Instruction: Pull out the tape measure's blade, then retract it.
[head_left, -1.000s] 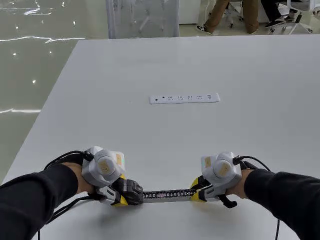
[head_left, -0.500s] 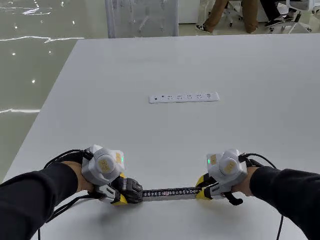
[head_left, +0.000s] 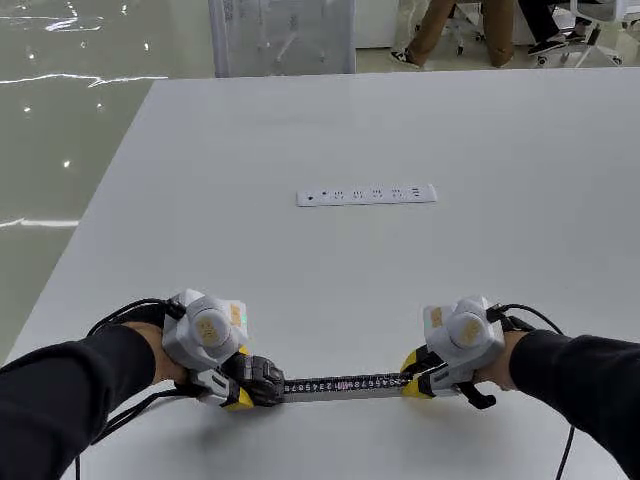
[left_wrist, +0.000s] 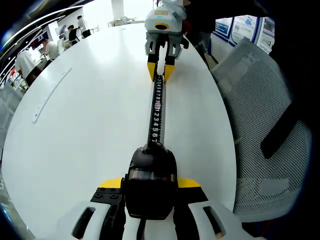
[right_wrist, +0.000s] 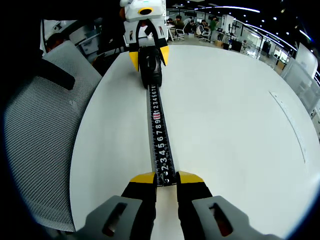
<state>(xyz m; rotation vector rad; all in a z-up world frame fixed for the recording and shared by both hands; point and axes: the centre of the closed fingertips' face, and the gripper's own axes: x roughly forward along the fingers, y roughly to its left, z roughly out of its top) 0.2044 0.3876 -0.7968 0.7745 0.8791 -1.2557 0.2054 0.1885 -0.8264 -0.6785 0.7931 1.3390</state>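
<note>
The black, rubber-cased tape measure (head_left: 262, 380) lies near the 6 o'clock edge of the white workbench (head_left: 400, 120). The left gripper (left_wrist: 150, 183) holds it across its body, jaws closed onto its sides. Its black, numbered steel blade (right_wrist: 159, 135) runs toward 3 o'clock into the right gripper (right_wrist: 166, 178), whose jaws are pinched almost together on the blade's end.

Hazard: that pinch looks narrow. If it slips under spring tension, the blade would likely whip back into the case. Uneven pulling could twist the case or kink the blade.
</note>
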